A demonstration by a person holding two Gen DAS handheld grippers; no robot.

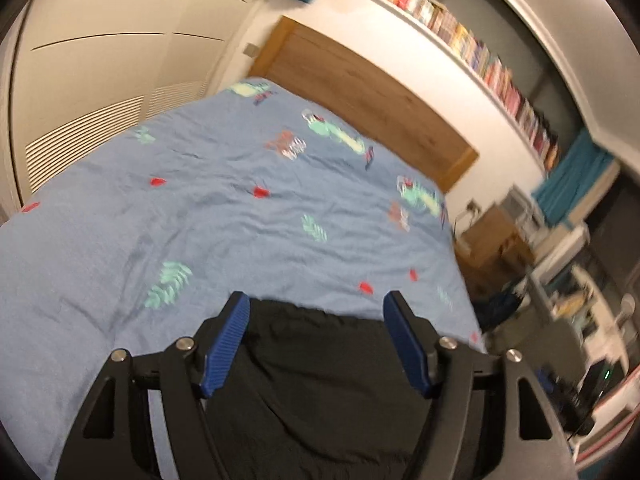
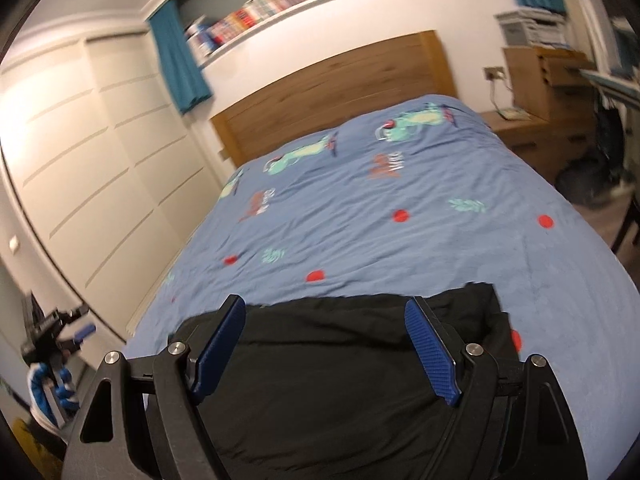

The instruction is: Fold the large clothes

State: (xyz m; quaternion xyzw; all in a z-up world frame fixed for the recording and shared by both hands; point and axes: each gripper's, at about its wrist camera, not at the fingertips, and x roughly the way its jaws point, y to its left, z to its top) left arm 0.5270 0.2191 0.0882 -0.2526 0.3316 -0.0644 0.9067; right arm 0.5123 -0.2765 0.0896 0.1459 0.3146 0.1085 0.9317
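Note:
A black garment [image 1: 320, 368] lies flat near the foot of a bed with a blue patterned cover [image 1: 224, 208]. My left gripper [image 1: 316, 340] is open above the garment, its blue fingers [image 1: 226, 344] spread wide and holding nothing. In the right wrist view the same black garment [image 2: 332, 364] lies on the blue cover [image 2: 380, 216], with its far edge just past the fingertips. My right gripper [image 2: 328, 344] is open above it and empty. The left gripper also shows at the far left of the right wrist view [image 2: 78, 334], held off the bed's side.
A wooden headboard [image 2: 332, 92] stands at the far end of the bed. White wardrobe doors [image 2: 92, 152] run along the left side. A wooden bedside cabinet [image 2: 532, 120] and cluttered shelves stand to the right. A long bookshelf [image 1: 472, 48] runs above the headboard.

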